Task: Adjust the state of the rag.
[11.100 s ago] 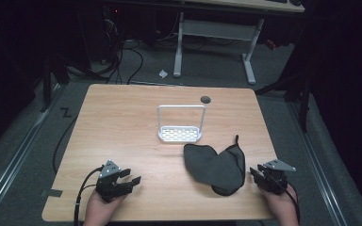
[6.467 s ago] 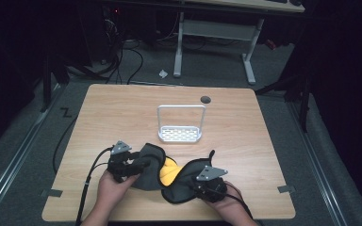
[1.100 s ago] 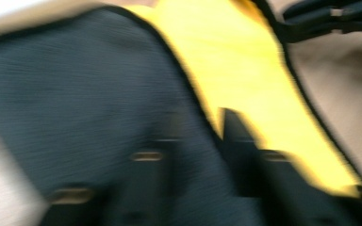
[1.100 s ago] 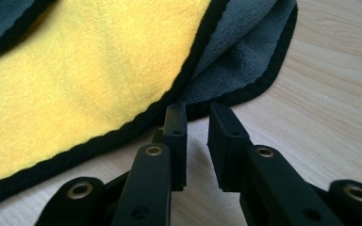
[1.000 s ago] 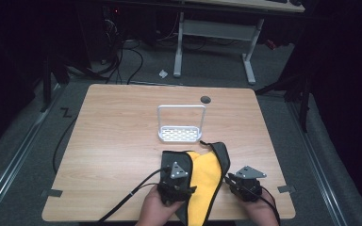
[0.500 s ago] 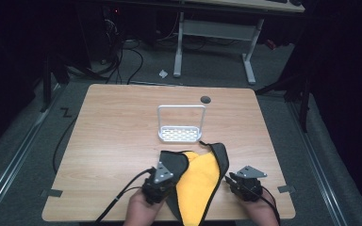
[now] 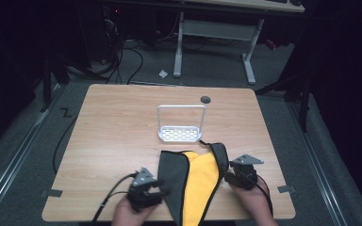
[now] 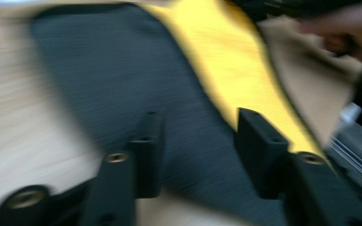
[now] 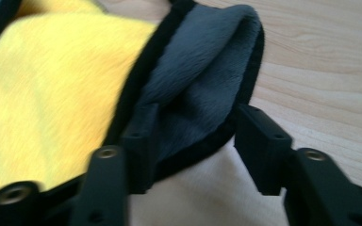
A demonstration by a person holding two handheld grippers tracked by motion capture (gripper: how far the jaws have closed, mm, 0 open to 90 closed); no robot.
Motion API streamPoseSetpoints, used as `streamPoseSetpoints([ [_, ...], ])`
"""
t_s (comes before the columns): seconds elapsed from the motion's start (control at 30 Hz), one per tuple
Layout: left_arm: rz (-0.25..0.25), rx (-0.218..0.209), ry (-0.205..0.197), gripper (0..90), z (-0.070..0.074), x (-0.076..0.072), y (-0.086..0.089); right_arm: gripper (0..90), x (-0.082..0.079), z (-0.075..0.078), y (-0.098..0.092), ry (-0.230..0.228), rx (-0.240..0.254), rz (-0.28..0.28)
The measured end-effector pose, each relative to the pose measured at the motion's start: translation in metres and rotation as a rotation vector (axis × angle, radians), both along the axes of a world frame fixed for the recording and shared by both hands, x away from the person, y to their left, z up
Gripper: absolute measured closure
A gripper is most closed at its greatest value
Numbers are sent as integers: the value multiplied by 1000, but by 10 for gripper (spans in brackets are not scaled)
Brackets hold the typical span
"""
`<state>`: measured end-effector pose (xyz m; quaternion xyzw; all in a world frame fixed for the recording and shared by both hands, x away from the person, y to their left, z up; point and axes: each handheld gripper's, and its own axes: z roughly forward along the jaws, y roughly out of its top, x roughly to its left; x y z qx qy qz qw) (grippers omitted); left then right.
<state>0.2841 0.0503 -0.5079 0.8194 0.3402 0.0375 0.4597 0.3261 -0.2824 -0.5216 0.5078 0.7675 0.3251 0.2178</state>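
Note:
A cloth, yellow inside (image 7: 199, 181) and dark grey outside (image 7: 172, 176), lies half unfolded at the table's near edge. My left gripper (image 7: 156, 192) sits at its left side; in the left gripper view (image 8: 200, 150) the jaws stand apart over the grey flap (image 8: 122, 80) without pressing it, and they have just been opening. My right gripper (image 7: 230, 178) is at the cloth's right edge. Its jaws (image 9: 195, 141) have also just been opening, and the folded grey edge (image 9: 202, 84) lies loose between them beside the yellow side (image 9: 52, 84).
A white wire rack (image 7: 181, 123) stands mid-table just behind the cloth. A dark round hole (image 7: 205, 99) sits farther back. The wooden table (image 7: 118, 136) has bare room to the left. Cables trail off the near left edge.
My left gripper has slid left, from on top of the cloth's middle to its left side. The grey flap now lies wider. The right hand has barely shifted.

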Motion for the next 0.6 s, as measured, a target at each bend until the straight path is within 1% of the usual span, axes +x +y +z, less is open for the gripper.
streamPoseSetpoints([
  [0.03, -32, 9, 6, 462, -4, -3, -16, 440, 5, -1, -3, 18, 31, -11],
  [0.07, -48, 26, 12, 382, -7, -4, -25, 400, 15, -4, -7, 51, 80, -22],
  [0.1, -64, 59, 18, 382, -12, -5, -34, 400, 15, -4, -7, 51, 80, -22],
  [0.13, -79, 116, 23, 382, -18, -6, -42, 373, 21, -8, -5, 54, 98, -23],
  [0.17, -76, 150, 7, 431, -21, -8, -44, 389, 21, -8, -2, 50, 84, -23],
  [0.2, -51, 185, -58, 566, -22, -13, -44, 427, 20, -9, 2, 39, 62, -8],
  [0.23, -45, 217, -106, 634, -23, -16, -44, 477, 18, -9, 8, 20, 22, 7],
  [0.27, -39, 218, -118, 634, -24, -18, -42, 477, 18, -9, 8, 20, 22, 7],
  [0.3, -32, 210, -113, 694, -24, -17, -40, 582, 15, -10, 13, 2, -7, 24],
  [0.33, -33, 201, -110, 759, -25, -16, -37, 664, 14, -9, 15, 8, 2, 36],
  [0.37, -36, 190, -107, 806, -25, -15, -34, 804, 13, -7, 18, 19, -5, 67],
  [0.43, -45, 179, -91, 814, -25, -12, -32, 820, 13, -7, 19, 17, -13, 67],
  [0.47, -44, 179, -83, 818, -24, -8, -31, 827, 13, -6, 19, 13, -26, 63],
  [0.5, -32, 183, -87, 820, -23, -3, -29, 830, 14, -4, 17, 2, -40, 55],
  [0.53, -22, 175, -87, 821, -20, 4, -27, 830, 15, -1, 12, -27, -50, 33],
  [0.57, -2, 148, -85, 822, -14, 14, -23, 830, 19, 16, -1, -114, -59, -31],
  [0.6, 26, 97, -102, 822, -2, 27, -17, 829, 20, 23, -6, -149, -50, -49],
])
